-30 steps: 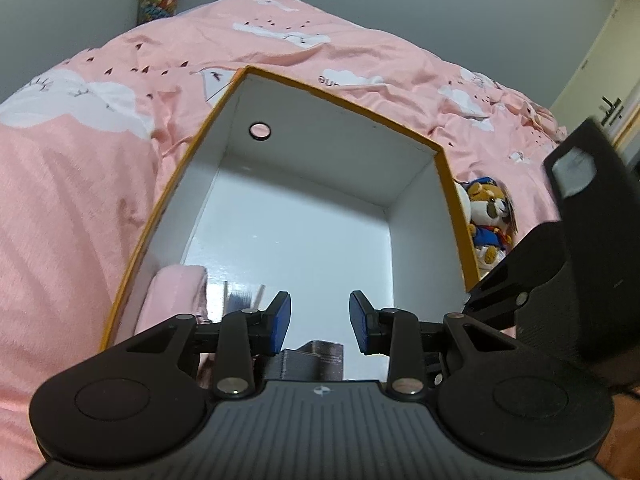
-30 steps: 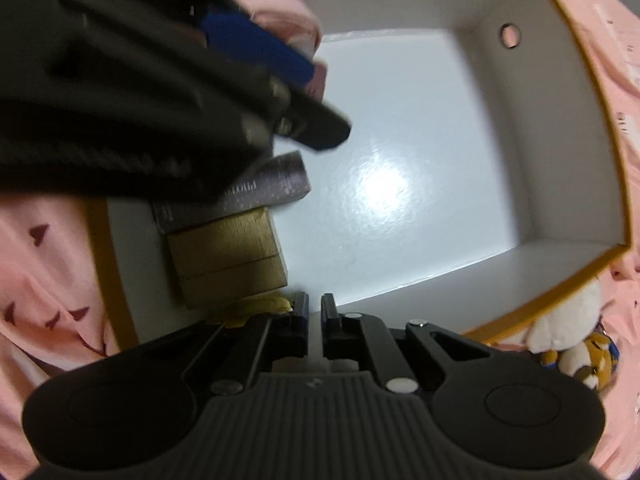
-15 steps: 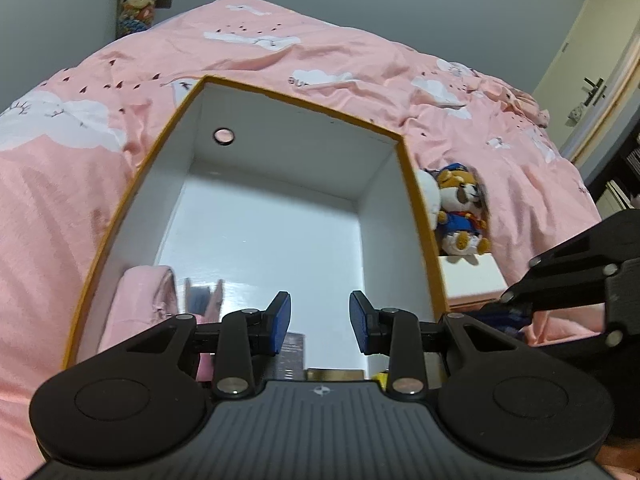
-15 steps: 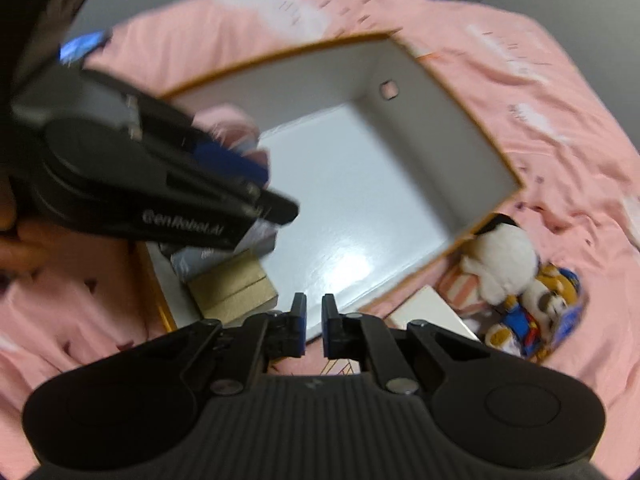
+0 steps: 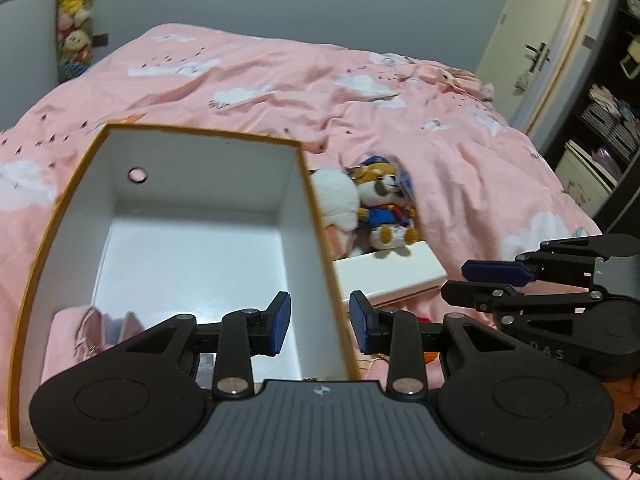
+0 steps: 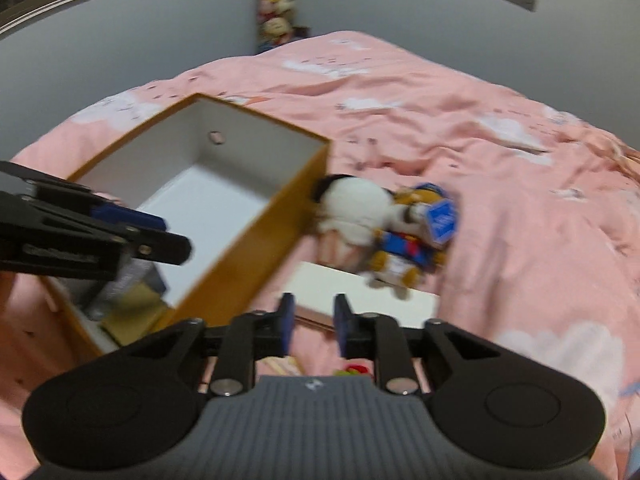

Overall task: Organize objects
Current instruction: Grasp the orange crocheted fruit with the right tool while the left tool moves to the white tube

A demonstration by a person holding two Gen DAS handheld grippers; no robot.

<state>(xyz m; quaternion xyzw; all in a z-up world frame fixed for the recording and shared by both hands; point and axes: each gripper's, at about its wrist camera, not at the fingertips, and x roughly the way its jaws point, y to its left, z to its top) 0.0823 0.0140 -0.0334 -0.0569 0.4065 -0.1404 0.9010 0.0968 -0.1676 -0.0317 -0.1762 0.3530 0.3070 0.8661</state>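
Note:
An orange box with a white inside [image 5: 192, 252] [image 6: 264, 220] lies on the pink bed. A pink pouch [image 5: 80, 336] lies in its near left corner; a tan block [image 6: 132, 316] and a grey packet [image 6: 132, 276] lie at its near end. Beside the box lie a dog plush in blue [image 5: 384, 208] [image 6: 408, 248], a white plush [image 5: 336, 200] [image 6: 352, 212] and a flat white box [image 5: 390, 276] [image 6: 360, 296]. My left gripper [image 5: 320, 322] is open and empty above the box's right wall. My right gripper [image 6: 314, 326] is open and empty above the flat white box.
The pink bedspread [image 5: 400, 120] with cloud prints spreads out around the box. A grey wall with hanging plush toys [image 5: 74, 36] stands behind. A door [image 5: 536, 60] and dark shelves [image 5: 600, 128] are at the right. A small red thing [image 6: 356, 370] lies under my right gripper.
Both grippers have pulled up and back from the box. The right gripper has swung right toward the plush toys and its jaws have opened from nearly shut.

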